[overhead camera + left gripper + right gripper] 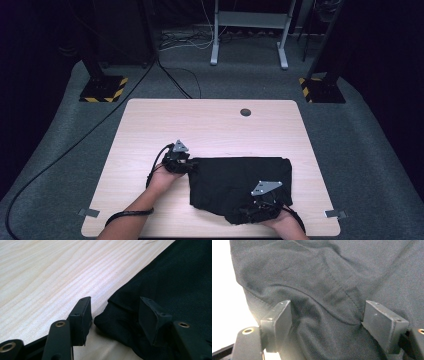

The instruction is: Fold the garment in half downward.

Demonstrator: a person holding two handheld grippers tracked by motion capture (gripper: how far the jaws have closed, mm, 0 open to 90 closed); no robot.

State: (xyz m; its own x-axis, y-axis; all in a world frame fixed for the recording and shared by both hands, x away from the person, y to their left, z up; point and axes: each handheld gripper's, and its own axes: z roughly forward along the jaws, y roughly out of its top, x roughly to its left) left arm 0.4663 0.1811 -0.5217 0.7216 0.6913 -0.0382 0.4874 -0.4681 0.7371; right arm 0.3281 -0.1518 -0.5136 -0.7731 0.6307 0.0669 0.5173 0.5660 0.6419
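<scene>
The black cloth (240, 187) lies flat, long axis across the table, both grippers' jaws apart around its edges.

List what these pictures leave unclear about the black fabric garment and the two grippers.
- High view: right gripper jaws blend into the black fabric garment.
- Left gripper view: left gripper right pad sits on the cloth; grip unclear.
- Right gripper view: garment cut off by edges; its type unclear.

A black cloth (240, 185) with a fine woven texture and matching black stitching lies toward the near right corner of the pale wood-grain table (210, 125). Black-and-yellow striped plates (104, 89) sit on what looks like grey carpet (50, 150).
</scene>
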